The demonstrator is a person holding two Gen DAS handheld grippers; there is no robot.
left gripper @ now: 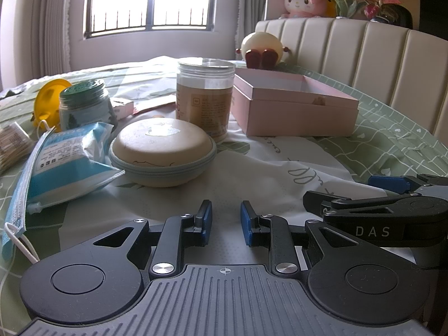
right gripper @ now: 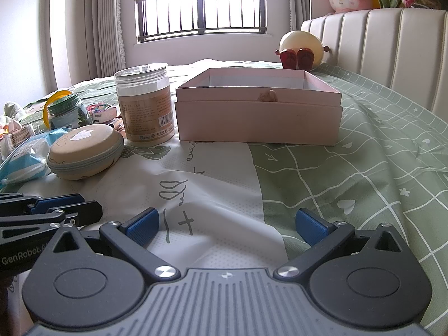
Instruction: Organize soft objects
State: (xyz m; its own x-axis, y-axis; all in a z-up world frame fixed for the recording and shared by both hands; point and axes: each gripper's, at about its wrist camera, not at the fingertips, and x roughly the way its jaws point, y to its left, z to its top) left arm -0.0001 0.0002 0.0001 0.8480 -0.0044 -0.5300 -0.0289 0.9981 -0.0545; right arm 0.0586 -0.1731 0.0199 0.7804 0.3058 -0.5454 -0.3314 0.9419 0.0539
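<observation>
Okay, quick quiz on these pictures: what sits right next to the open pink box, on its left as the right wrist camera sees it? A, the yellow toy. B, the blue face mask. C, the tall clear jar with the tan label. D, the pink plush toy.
C: in the right wrist view the tall clear jar stands on the bedspread just left of the open pink box, with nothing between them.

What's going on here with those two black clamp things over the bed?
A person is holding two hand-held grippers over a bed with a green-and-white patterned bedspread, apparently about to tidy it. The left gripper has its jaws narrowly apart, the right gripper wide open; neither holds anything. Ahead lie a round beige zippered case, a clear plastic jar, a blue-and-white packet and an open pink cardboard box.
</observation>
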